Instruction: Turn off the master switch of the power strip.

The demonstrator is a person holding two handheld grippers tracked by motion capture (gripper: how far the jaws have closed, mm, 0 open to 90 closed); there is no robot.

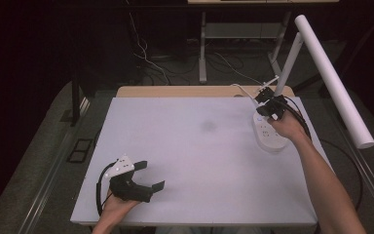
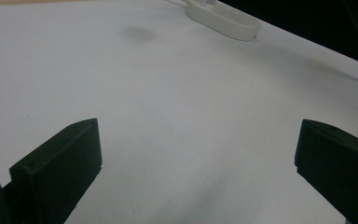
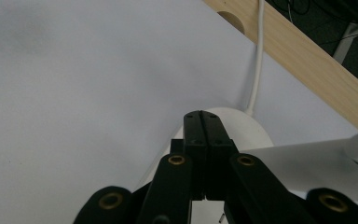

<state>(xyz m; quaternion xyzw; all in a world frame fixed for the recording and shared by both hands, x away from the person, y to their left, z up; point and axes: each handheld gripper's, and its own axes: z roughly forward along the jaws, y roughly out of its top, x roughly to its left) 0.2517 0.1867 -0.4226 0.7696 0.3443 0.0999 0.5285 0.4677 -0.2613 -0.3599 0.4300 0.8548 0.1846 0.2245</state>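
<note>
- Power strip (image 1: 269, 130) flat near the far right corner of the bench (image 1: 195, 161), long side running roughly along the right edge; also at the top of the left gripper view (image 2: 223, 21).
- White cord (image 3: 257, 60) leaving its far end, crossing the wooden far edge of the bench (image 3: 307, 60).
- Right gripper (image 1: 268, 109) over the far end of the power strip, jaws shut together with nothing pinched between them, tips down on or just above the rounded white end (image 3: 249, 128); contact hard to confirm.
- Left gripper (image 1: 143, 178) resting near the front left corner, jaws spread wide, empty, well apart from the power strip.
- Likely handling: rigid plastic shell, light, smooth and a bit slippery on the white sheet; prone to sliding or pivoting under a push, with the stiff cord tugging back.
- Best hold: across the narrow width, on the two long sides near the middle; avoid gripping the cord or the socket face.
</note>
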